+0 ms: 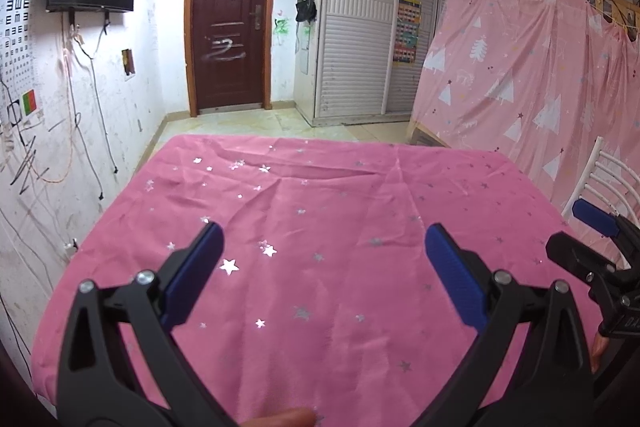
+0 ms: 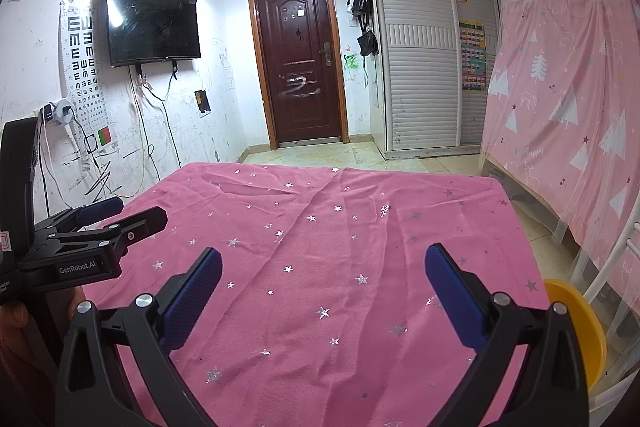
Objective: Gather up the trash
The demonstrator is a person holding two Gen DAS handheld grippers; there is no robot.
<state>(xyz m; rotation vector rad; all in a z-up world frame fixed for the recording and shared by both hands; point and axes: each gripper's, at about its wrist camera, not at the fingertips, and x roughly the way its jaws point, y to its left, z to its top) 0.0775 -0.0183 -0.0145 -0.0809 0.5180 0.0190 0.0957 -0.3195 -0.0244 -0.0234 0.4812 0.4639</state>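
Observation:
A table covered by a pink cloth with silver stars [image 1: 320,227] fills the lower half of both views [image 2: 340,247]. No trash shows on it. My left gripper [image 1: 324,241] is open and empty above the near part of the cloth. My right gripper [image 2: 324,263] is open and empty above the cloth too. The right gripper shows at the right edge of the left wrist view [image 1: 592,227], and the left gripper shows at the left edge of the right wrist view [image 2: 120,219]. A yellow bin [image 2: 576,331] stands beside the table's right edge.
A brown door [image 2: 300,67] is straight ahead past the table. A wall TV [image 2: 152,19] hangs at the left. A white wardrobe [image 2: 420,59] and a pink curtained bunk bed [image 2: 568,99] stand at the right. A white chair [image 1: 600,179] is by the table's right side.

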